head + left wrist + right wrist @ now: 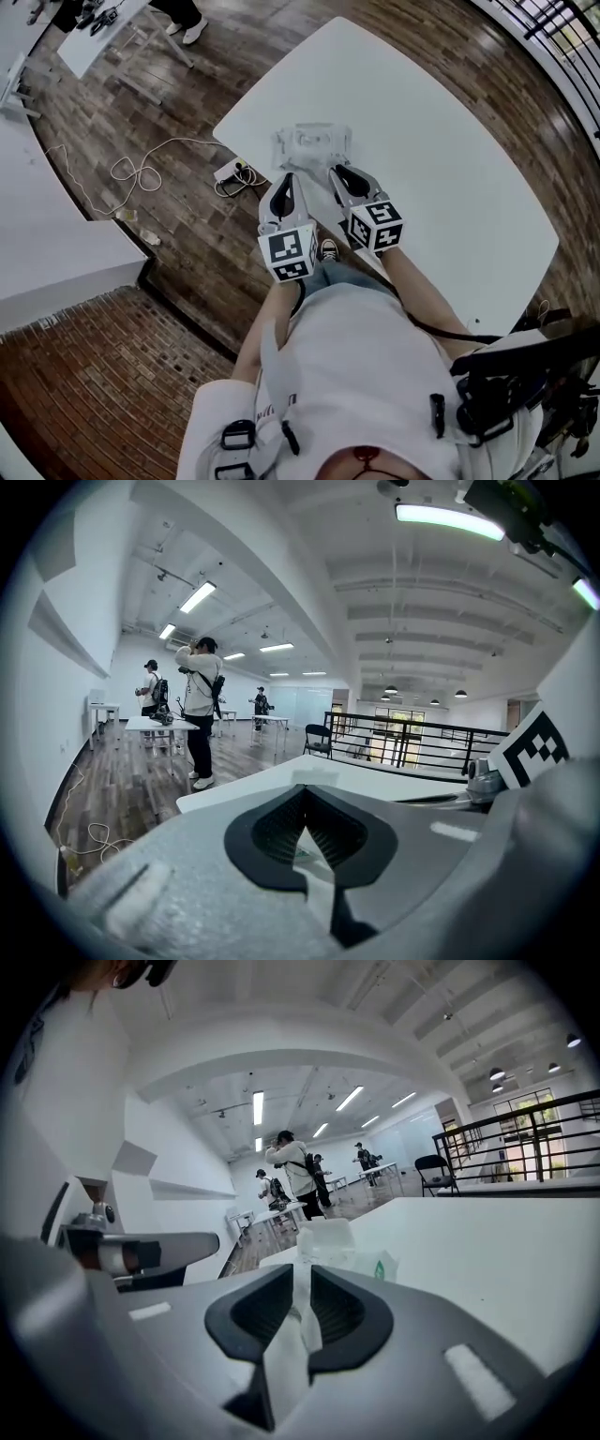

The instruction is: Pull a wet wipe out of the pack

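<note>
right tool (302, 1277), jaws apart, before wipe pack (330, 1243)

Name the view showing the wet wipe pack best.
Head view: the whole pack lies unobstructed on the table. The right gripper view hides its lower part behind the jaws; the left gripper view shows a sliver.

Two grippers, one wet wipe pack (313, 148), one big white table (441, 159).
The count: a left gripper (287, 180) and a right gripper (339, 173), each bearing one marker cube, two in all (289, 254) (376, 226); one wet wipe (295, 1344) out of the pack; three people across the room (150, 688) (201, 710) (260, 703); one black chair (319, 738); one power strip (230, 172) and one white cable (131, 172) on the floor.
</note>
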The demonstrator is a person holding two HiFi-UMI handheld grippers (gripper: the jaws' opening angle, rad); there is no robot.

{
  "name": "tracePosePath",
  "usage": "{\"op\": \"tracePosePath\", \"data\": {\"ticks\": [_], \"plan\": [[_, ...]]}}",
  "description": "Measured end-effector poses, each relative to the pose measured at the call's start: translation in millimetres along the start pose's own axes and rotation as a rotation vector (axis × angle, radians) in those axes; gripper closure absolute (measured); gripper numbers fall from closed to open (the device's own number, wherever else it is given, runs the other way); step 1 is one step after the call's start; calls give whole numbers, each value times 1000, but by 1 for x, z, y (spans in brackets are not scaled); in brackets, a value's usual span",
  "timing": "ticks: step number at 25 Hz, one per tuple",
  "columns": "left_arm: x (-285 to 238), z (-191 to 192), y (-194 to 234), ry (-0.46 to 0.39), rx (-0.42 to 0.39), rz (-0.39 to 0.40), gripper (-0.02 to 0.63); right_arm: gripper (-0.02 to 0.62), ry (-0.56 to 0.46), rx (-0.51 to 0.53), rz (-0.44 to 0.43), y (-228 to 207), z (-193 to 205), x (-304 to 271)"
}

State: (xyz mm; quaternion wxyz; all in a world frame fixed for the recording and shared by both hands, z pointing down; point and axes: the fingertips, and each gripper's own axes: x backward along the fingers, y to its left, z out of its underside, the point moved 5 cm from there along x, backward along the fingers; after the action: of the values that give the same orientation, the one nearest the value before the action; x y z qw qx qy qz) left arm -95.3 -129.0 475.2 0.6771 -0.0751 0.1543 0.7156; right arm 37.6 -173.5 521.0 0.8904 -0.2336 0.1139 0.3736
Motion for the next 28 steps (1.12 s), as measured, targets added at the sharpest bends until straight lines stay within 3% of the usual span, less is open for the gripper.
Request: {"op": "tracePosePath", "data": {"ticks": [2,7,12,14,16,20,28], "plan": [[-5,0,8,11,1,11,604,489,40,-2,-19,3,3,-9],[-12,-5,13,0,-22,43,604,460,175,-29,35,3,26,-27],[-7,-6,23,-5,-23,38,604,460,232,-74,79,3,41,-38],[-6,-8,28,-14,-22,26,604,523,244,-61,104,0,41,-40],[-5,-10,32,-19,-24,17,604,582,245,-42,129,-1,39,-39],[-6,-11,32,-25,-27,25,604,588,215,-28,146,-2,30,-34],[-8,-12,25,-35,-33,65,604,588,59,-9,139,7,-17,-19]]}}
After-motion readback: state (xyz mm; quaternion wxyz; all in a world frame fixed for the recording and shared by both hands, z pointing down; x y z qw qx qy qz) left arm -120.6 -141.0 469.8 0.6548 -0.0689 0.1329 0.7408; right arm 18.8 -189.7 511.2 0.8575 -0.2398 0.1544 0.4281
